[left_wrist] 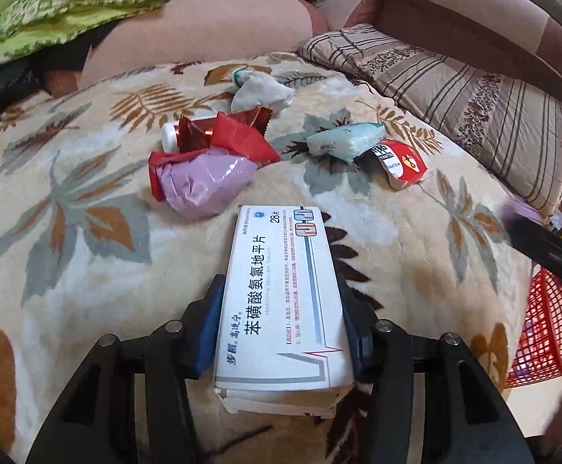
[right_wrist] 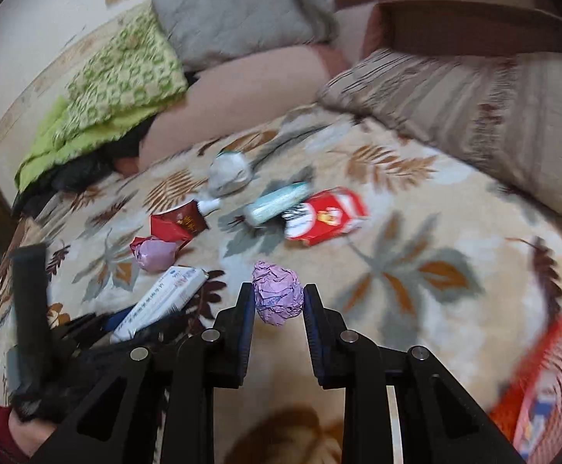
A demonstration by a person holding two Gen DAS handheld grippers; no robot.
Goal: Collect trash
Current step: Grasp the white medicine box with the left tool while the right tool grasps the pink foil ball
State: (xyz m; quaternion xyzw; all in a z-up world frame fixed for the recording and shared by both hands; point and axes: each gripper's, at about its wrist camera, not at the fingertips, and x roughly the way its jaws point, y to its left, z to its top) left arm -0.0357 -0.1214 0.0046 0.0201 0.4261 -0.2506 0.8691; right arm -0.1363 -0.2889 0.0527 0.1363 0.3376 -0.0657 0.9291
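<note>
My left gripper (left_wrist: 282, 309) is clamped on a white medicine box (left_wrist: 281, 294), my right gripper (right_wrist: 277, 305) pinches a crumpled purple paper ball (right_wrist: 277, 293), above the leaf-patterned blanket (left_wrist: 87, 270).

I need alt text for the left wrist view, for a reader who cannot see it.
The left gripper clamps a white medicine box above a leaf-patterned blanket. Wrappers, a lilac bag and a tissue pack lie beyond; a red basket stands right.
</note>
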